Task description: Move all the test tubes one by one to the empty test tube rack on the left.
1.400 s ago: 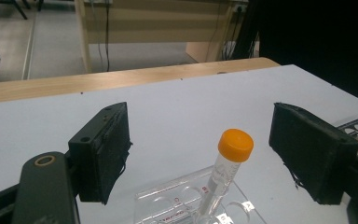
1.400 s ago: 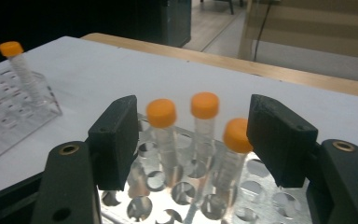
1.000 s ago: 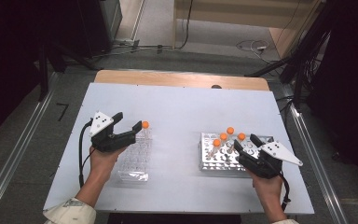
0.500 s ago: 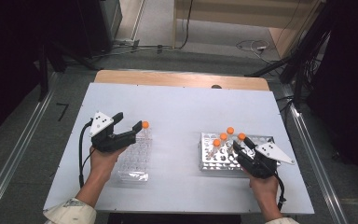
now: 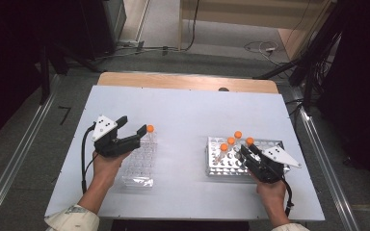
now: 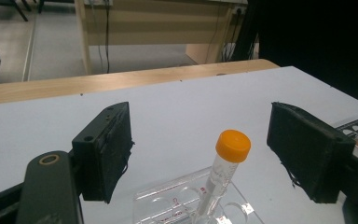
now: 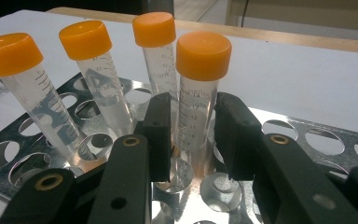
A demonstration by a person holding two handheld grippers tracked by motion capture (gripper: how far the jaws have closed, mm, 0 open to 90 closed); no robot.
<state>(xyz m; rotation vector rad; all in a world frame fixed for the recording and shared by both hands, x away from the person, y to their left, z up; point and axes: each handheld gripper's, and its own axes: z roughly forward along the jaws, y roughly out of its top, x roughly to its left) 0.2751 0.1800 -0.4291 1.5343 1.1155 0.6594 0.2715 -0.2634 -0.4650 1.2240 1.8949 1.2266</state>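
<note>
The clear plastic tube with an orange screw cap (image 7: 196,93) you are working on stands upright in the perforated metal rack (image 5: 270,147) near the right edge of the pale surface (image 5: 188,110). Your right hand-held gripper (image 7: 193,135) has just been closing around it, pads at its sides, three capped neighbours close behind. Your left hand-held gripper (image 6: 200,154) stays released around a lone tube (image 6: 223,168) in the clear plastic rack (image 5: 139,168), open surface ahead.

A lab: capped sample tubes (image 7: 200,88) in racks (image 5: 221,166) on a white bench (image 5: 188,110)
</note>
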